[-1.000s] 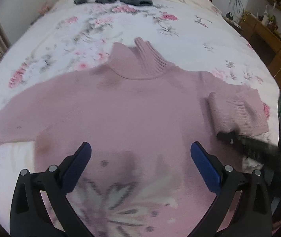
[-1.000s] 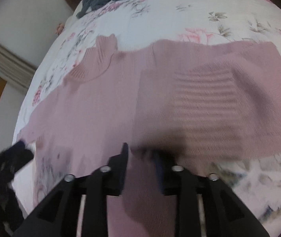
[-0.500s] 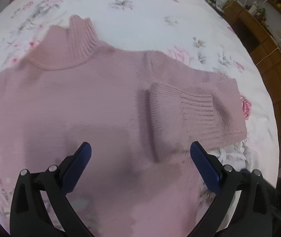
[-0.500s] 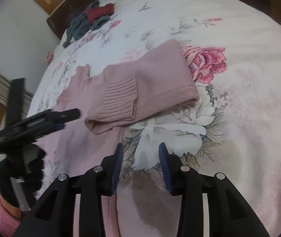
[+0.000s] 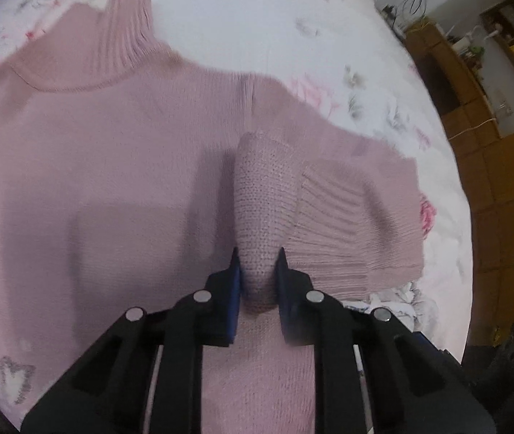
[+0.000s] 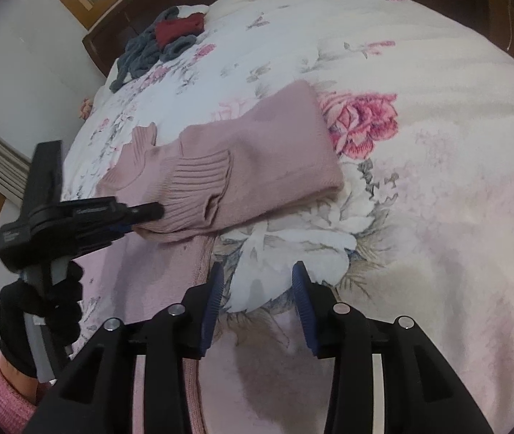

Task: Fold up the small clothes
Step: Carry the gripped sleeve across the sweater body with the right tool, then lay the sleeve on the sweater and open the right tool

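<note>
Spread flat across the bed [image 6: 437, 144]: a sweater [image 5: 94, 162], collar [image 5: 127, 36] toward the headboard [image 6: 112, 32]. Folded back over itself at the right side: one sleeve [image 6: 257, 166], cuff [image 6: 195, 184] on top, pointing inward over the body. Pinched between the left gripper [image 5: 257, 264] at the cuff's edge: a raised fold of knit. In front of the sleeve, over bare bedding just beside the sweater's side edge: the right gripper [image 6: 257, 275]. Far behind, by the headboard: a heap of clothes [image 6: 159, 47]. Right of the bed: wooden furniture [image 5: 492, 144].
</note>
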Action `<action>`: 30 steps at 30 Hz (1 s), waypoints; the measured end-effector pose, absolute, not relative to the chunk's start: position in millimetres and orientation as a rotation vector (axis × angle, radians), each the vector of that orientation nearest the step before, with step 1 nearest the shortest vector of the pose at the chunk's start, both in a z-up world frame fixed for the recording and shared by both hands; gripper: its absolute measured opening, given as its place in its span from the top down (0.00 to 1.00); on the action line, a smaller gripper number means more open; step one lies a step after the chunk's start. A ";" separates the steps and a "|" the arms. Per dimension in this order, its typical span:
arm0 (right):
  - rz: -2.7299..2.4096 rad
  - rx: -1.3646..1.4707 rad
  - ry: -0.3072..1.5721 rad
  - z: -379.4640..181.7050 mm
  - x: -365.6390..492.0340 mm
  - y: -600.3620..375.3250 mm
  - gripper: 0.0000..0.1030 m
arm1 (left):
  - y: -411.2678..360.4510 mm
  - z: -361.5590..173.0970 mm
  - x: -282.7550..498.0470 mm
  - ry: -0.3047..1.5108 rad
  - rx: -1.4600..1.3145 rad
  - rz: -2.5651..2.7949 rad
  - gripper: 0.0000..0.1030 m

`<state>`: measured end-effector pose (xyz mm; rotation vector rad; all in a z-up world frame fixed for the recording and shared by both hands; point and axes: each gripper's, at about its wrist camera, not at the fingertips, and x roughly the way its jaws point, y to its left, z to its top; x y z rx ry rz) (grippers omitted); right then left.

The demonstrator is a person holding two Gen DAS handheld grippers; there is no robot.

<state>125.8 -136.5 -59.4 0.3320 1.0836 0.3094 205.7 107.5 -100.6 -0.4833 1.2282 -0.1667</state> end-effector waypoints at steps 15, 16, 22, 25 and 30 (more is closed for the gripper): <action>0.354 0.286 1.058 -27.4 177.0 -93.4 0.59 | 226.0 -45.0 172.4 1.049 -0.425 -0.039 0.86; 0.372 0.278 1.059 -27.5 184.0 -83.9 0.59 | 233.4 -44.5 169.8 1.045 -0.416 -0.024 0.86; 0.406 0.221 1.138 -50.7 212.3 -39.5 0.59 | 268.2 -58.6 166.8 1.068 -0.422 0.019 0.86; 0.390 0.198 1.178 -67.9 219.6 -29.7 0.59 | 273.9 -73.9 165.5 1.089 -0.412 0.042 0.86; 0.351 0.192 1.234 -93.6 221.7 -28.3 0.60 | 286.9 -95.0 165.5 1.126 -0.410 0.075 0.85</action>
